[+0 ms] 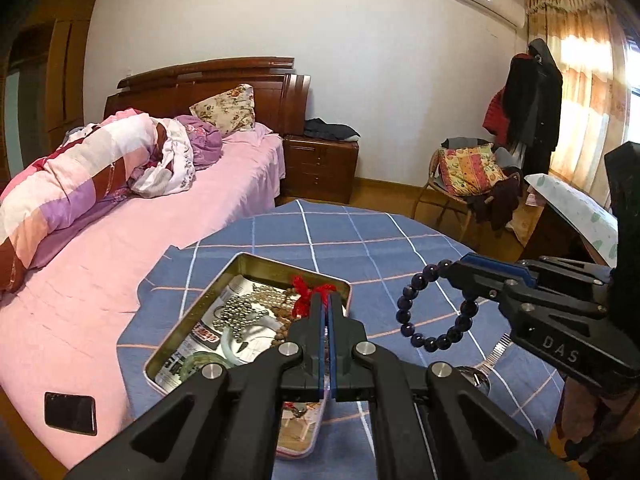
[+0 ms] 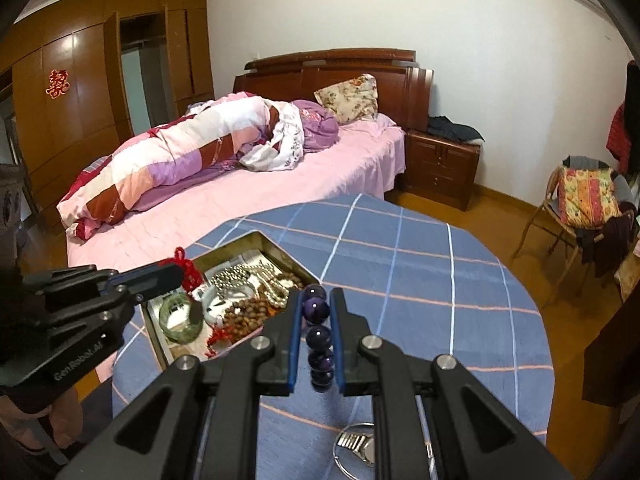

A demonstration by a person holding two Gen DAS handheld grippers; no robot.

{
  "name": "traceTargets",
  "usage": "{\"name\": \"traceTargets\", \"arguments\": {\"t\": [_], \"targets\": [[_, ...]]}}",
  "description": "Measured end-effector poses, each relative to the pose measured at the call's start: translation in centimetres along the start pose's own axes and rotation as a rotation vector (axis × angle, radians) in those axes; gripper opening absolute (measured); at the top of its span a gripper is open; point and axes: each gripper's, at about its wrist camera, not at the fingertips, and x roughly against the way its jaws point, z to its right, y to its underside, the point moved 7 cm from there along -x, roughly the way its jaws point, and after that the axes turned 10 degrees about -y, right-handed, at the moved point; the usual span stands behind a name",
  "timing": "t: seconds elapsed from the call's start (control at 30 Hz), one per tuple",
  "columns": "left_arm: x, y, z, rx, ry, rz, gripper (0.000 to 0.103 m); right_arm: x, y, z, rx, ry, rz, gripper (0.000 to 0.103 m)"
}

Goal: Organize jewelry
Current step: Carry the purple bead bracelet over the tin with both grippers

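An open metal tin (image 1: pixel 256 258) (image 2: pixel 280 252) sits on the blue checked tablecloth (image 2: pixel 400 264). It holds silver beads (image 1: pixel 236 312), brown wooden beads (image 2: pixel 248 316) and a green bangle (image 2: pixel 180 316). My left gripper (image 1: pixel 326 300) (image 2: pixel 176 272) is over the tin, shut on a red knotted cord (image 1: pixel 306 292) (image 2: pixel 188 268). To its right, my right gripper (image 2: pixel 316 292) (image 1: pixel 460 264) hovers above the cloth. It is shut on a dark purple bead bracelet (image 2: pixel 318 320) (image 1: pixel 436 340), which hangs as a loop from its tips.
A metal wristwatch (image 2: pixel 356 440) (image 1: pixel 496 354) lies on the cloth below the right gripper. A pink bed (image 1: pixel 100 272) borders the table on the left, with a black phone (image 1: pixel 70 412) on it. A chair with clothes (image 2: pixel 584 200) stands at the far right.
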Motion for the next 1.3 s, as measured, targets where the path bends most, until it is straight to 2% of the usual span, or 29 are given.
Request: {"name": "traceTargets", "arguments": {"t": [0.7, 1.3], "targets": [[-0.3, 0.1, -4.0, 0.061, -0.062, -0.012, 0.0, -1.9, -2.6, -5.2, 0.094, -0.066, 0.001, 0.016], [-2.7, 1.6, -7.2, 0.113, -0.108, -0.075, 0.0, -4.9, -1.1, -8.6, 0.119, -0.144, -0.059, 0.016]]}}
